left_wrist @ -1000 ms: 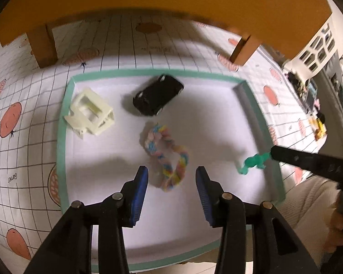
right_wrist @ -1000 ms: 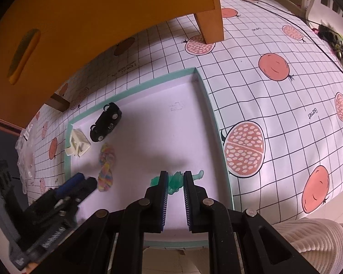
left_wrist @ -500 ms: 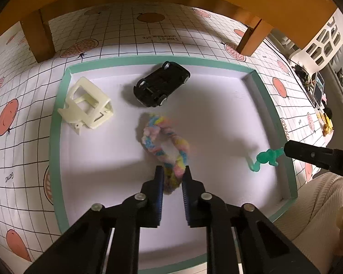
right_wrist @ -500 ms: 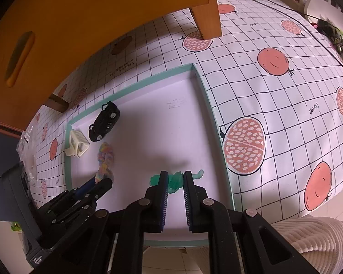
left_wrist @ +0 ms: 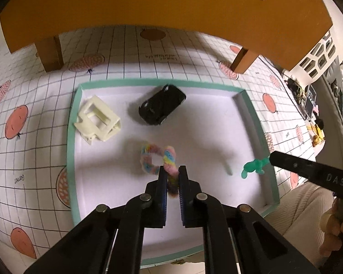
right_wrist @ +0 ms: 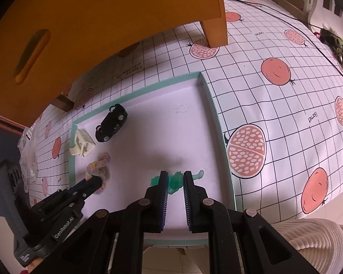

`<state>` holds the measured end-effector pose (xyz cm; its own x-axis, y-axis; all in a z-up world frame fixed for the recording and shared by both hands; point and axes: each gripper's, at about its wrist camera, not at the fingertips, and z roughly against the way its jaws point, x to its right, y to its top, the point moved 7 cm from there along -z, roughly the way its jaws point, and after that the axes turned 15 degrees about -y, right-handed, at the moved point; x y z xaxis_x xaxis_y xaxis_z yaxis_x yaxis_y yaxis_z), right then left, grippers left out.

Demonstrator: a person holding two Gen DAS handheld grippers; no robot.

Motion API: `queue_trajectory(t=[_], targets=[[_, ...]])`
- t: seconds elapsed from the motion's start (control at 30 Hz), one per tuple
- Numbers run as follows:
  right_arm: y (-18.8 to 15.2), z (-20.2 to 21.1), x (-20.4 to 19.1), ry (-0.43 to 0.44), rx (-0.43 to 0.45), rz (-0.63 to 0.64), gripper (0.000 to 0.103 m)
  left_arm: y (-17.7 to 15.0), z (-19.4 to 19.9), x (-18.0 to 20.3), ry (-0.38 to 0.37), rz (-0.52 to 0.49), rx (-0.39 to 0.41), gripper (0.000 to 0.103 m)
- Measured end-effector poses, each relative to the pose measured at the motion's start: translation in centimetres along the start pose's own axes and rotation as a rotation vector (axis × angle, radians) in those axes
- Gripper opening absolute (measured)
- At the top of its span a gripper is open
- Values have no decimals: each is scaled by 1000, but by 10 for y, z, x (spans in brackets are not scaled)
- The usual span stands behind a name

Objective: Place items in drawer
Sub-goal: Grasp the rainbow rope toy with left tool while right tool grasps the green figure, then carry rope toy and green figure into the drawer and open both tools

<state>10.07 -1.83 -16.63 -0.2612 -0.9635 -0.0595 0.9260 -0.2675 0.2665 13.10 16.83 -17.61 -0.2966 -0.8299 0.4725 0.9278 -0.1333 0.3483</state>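
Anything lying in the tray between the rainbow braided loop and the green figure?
No. In the left wrist view, only bare white tray floor separates the rainbow braided loop from the green figure.

left gripper (right_wrist: 95, 182): "GenRobot.AI" on its body | right gripper (left_wrist: 272, 158): "DAS" | tablecloth (right_wrist: 285, 123): "Garnet" printed upside down

Pastel fuzzy loop (left_wrist: 159, 159) & green figurine (right_wrist: 176, 181), both pinched in tray (left_wrist: 71, 123)
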Motion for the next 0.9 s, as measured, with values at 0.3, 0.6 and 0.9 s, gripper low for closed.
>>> queue_trajectory(t=[0.3, 0.6, 0.9], targets=[[6, 25, -9, 22, 47, 15, 14, 20, 28, 17, -36, -29, 64, 8], [16, 53, -17, 37, 105, 24, 14, 31, 48, 33, -56, -64, 113, 8], [32, 108, -27, 92, 201, 31, 14, 64, 125, 78, -137, -159, 263, 8]])
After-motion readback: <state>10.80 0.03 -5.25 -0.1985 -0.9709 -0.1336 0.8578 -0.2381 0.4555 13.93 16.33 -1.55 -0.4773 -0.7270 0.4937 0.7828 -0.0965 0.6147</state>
